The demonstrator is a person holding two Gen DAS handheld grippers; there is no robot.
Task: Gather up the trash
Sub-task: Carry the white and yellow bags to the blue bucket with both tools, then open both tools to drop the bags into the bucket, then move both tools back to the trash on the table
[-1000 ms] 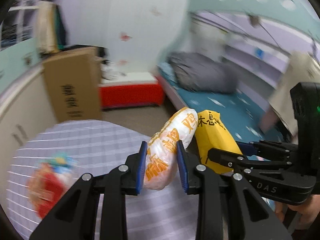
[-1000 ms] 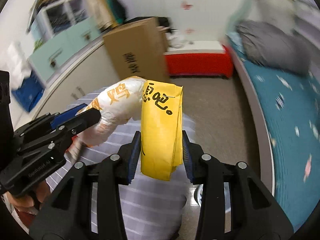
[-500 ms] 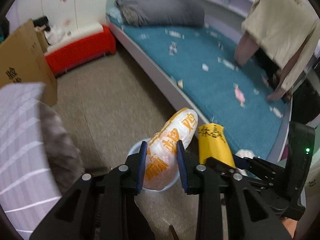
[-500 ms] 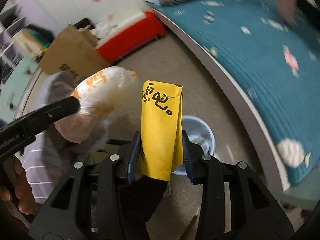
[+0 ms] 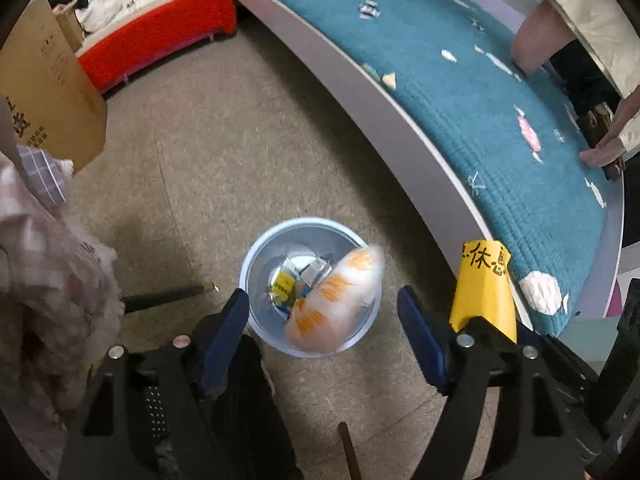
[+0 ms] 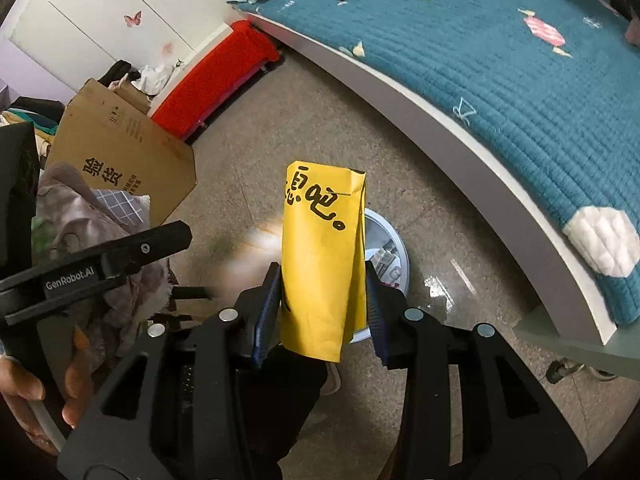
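Both grippers hang over the floor beside the bed, above a pale blue waste bin (image 5: 256, 258). Left gripper (image 5: 322, 320) stands with its blue-padded jaws spread wide and nothing between them; right below, the white-and-orange snack bag (image 5: 334, 300) shows blurred, lying partly in the bin's mouth and partly across its near rim, over the small wrappers (image 5: 294, 282) at the bottom. Right gripper (image 6: 322, 300) is clamped on the lower part of a folded yellow paper bag (image 6: 324, 256) with black lettering, held upright, most of its length sticking out past the pads. In the right wrist view the bin shows only as a slice of rim (image 6: 394, 240) behind the yellow bag.

The likely trouble is twofold. The snack bag is bulky and light; blurred as it is, whether it will settle inside cannot be told, and if it catches on the rim it could tip out onto the floor (image 5: 208, 132) or rock the light bin. It may also choke the opening. The yellow bag appears to hang toward the bin's edge rather than its middle, though its exact offset cannot be judged; released there, a flat piece of paper may flutter, strike the rim or the snack bag, and slide off beside the bed frame (image 6: 460, 140).
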